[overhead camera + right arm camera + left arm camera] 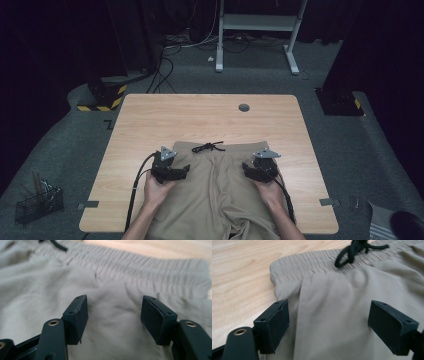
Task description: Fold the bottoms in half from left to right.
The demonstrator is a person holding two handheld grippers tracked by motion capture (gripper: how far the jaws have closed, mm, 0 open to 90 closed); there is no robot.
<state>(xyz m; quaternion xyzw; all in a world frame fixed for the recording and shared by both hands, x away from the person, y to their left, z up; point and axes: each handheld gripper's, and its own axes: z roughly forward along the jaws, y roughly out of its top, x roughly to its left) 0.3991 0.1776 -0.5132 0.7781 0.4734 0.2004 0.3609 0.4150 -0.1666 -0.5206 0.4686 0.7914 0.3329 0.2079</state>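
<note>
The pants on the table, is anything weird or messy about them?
Nothing is really wrong. The tan pants lie flat on the wooden table, waistband away from the person, but the legs hang off the near edge. The black drawstring lies in a loose tangle. Both tongs, left and right, hover open over the cloth.

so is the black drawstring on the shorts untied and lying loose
No, the drawstring is tied in a bow at the middle of the waistband of the tan shorts, as the high view shows.
</note>
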